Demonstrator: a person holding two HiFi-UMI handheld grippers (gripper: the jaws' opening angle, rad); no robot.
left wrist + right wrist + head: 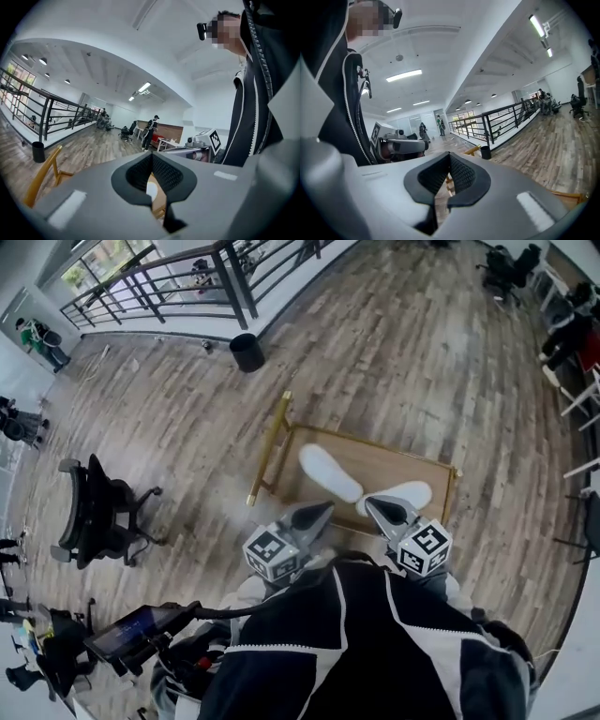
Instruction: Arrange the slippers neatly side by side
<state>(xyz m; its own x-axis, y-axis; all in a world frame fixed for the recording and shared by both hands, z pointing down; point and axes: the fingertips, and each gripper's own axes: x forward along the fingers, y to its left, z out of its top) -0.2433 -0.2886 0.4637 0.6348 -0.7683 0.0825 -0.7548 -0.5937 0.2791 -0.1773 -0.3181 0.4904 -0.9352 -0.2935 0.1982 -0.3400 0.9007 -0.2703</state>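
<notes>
Two white slippers lie on a low wooden table with a gold frame (272, 442). The left slipper (330, 472) lies at an angle. The right slipper (409, 493) lies almost crosswise, and its near end is hidden behind my right gripper (379, 505). The slippers are apart and not parallel. My left gripper (322, 513) hovers at the table's near edge, shut and empty. The right gripper is also shut with nothing in it. In the left gripper view the closed jaws (152, 161) leave a sliver of white slipper (150, 190) showing below them. In the right gripper view the pads (459, 174) meet.
A black bin (247, 352) stands on the wooden floor beyond the table, near a black railing (169, 282). A black office chair (98, 512) is at the left, and more chairs and desks stand at the far right (572, 334). A dark device on a stand (131, 631) is at my lower left.
</notes>
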